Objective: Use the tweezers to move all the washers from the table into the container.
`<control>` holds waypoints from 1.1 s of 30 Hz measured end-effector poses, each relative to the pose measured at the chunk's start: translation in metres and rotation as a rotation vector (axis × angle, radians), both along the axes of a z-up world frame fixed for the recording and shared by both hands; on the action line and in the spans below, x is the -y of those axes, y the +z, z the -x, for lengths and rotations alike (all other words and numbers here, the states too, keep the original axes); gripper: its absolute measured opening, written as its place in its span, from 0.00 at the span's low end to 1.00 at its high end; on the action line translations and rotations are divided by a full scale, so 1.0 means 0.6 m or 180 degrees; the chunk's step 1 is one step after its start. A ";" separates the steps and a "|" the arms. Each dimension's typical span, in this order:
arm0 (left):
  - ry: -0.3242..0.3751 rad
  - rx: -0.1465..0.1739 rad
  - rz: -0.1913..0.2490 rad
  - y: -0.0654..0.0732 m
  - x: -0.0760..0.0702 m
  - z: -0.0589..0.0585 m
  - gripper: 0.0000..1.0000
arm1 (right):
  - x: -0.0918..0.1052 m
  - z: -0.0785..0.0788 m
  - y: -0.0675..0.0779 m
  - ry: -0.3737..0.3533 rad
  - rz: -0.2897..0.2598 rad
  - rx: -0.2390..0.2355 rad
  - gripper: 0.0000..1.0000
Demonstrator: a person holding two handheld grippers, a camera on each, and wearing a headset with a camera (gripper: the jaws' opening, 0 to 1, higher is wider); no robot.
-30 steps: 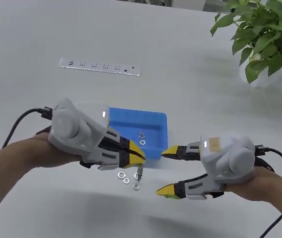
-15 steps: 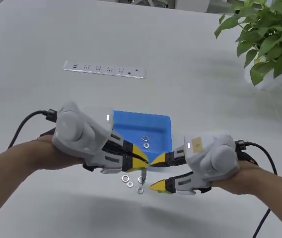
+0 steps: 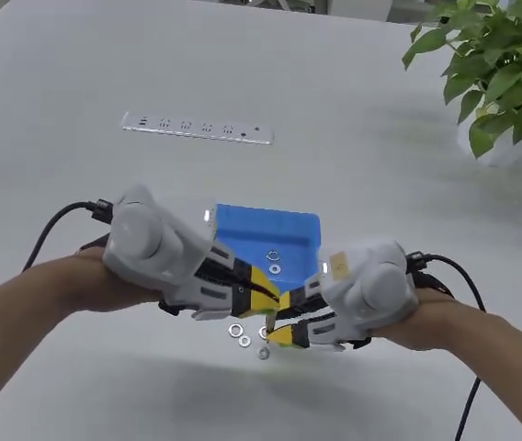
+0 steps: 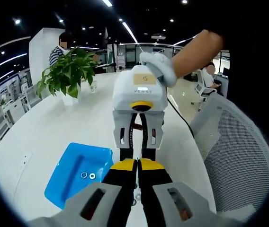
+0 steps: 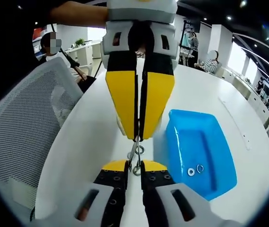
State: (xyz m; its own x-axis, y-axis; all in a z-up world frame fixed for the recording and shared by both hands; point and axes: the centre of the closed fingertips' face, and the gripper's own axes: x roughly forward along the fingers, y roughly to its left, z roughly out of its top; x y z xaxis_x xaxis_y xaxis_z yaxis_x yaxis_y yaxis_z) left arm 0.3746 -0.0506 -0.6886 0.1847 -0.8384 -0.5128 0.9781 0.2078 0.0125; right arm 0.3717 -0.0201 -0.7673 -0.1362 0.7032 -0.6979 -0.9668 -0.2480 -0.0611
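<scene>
My left gripper (image 3: 266, 296) is shut on thin metal tweezers (image 5: 135, 150), which point down at the table. My right gripper (image 3: 279, 331) faces it tip to tip. In the right gripper view the right gripper (image 5: 135, 165) has its jaws closed in on the tweezers' lower end, just under the left gripper (image 5: 139, 135). Three loose washers (image 3: 243, 338) lie on the table below the jaws. The blue container (image 3: 290, 225) sits just beyond, with two washers (image 3: 274, 263) in it. The left gripper (image 4: 138, 163) shows its yellow tips pressed together.
A white power strip (image 3: 197, 128) lies farther back on the white table. A potted plant (image 3: 504, 64) stands at the back right. Cables trail from both grippers toward the near edge. An office chair (image 5: 40, 123) is beside the table.
The right gripper has moved left up to the left gripper, and its jaws have gone from wide open to closed on the tweezers. The left gripper has stayed over the washers.
</scene>
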 end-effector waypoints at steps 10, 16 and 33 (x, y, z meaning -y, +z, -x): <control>0.0014 -0.0002 0.0000 0.001 0.001 0.000 0.05 | 0.000 0.003 -0.003 0.0099 0.0078 0.0039 0.10; 0.0009 -0.0003 -0.0005 0.001 0.004 0.000 0.05 | 0.001 0.003 -0.003 0.0095 0.0103 0.0034 0.09; -0.0014 0.0012 -0.0104 -0.005 0.000 0.001 0.06 | 0.003 0.004 -0.003 0.0063 0.0123 0.0010 0.09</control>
State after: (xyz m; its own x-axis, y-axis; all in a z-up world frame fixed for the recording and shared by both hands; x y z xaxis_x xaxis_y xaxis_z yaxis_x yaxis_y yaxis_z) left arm 0.3741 -0.0505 -0.6917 0.1832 -0.8220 -0.5392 0.9789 0.2031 0.0230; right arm 0.3694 -0.0218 -0.7690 -0.1476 0.6730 -0.7248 -0.9616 -0.2692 -0.0542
